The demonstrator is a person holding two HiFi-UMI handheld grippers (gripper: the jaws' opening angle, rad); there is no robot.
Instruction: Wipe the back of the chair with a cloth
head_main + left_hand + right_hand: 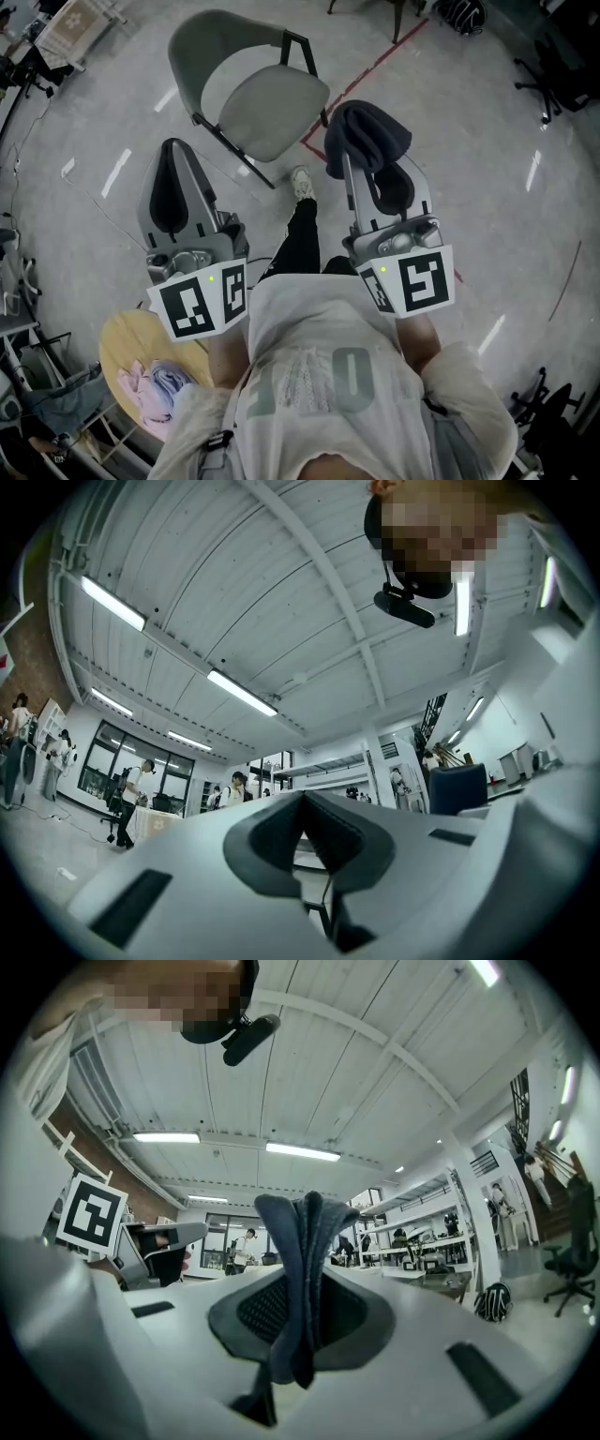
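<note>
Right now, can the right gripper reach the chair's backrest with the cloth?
Probably yes: the right gripper, shut on the dark cloth, hangs near the grey chair, and only the seat lies before the backrest.

Chair (253, 94): pale grey seat and curved grey backrest on a black frame, standing upright on the floor. Cloth (367, 136): dark blue-grey, bunched in folds, pinched between the jaws of the right tongs (368, 178), its loose end bulging past the tips, clear of the chair.
</note>
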